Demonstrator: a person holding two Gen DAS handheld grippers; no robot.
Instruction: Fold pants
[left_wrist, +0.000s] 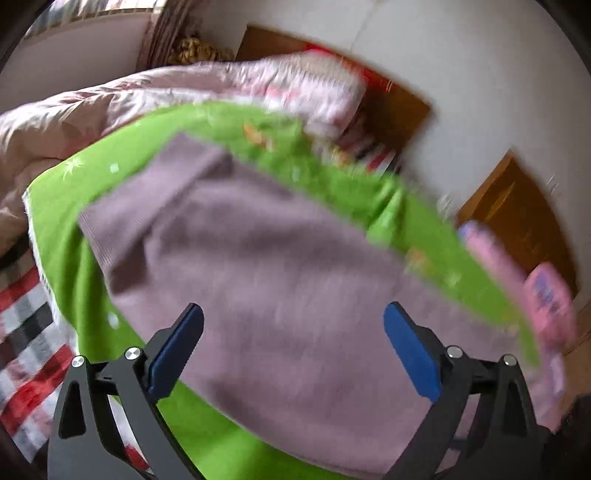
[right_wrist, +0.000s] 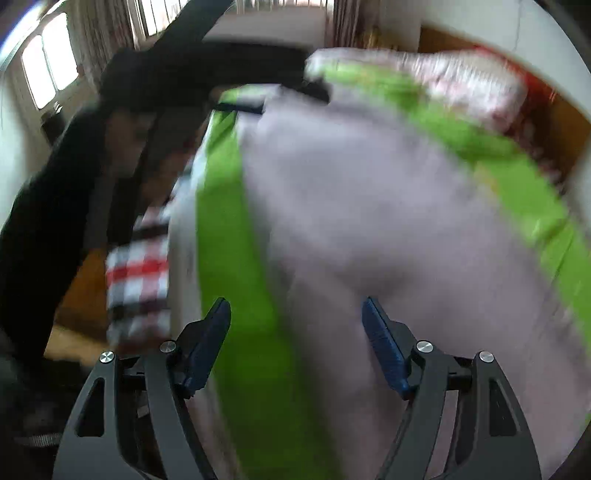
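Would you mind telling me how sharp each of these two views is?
Left wrist view: the mauve pants and green sheet are moderately motion-blurred, while the left tool stays crisp. Right wrist view: the smear is heavier; only the right tool is sharp, and fisheye bending curves the edges.

two wrist views, angled down, close over shared green sheet (left_wrist: 66, 206)

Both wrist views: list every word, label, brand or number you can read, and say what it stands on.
No text can be read in either view.
Pink packet at the bed's right edge: bluish print, too blurred to read.
Green printed sheet: small white and orange motifs, no legible lettering.
Mauve knit pants: no label visible.
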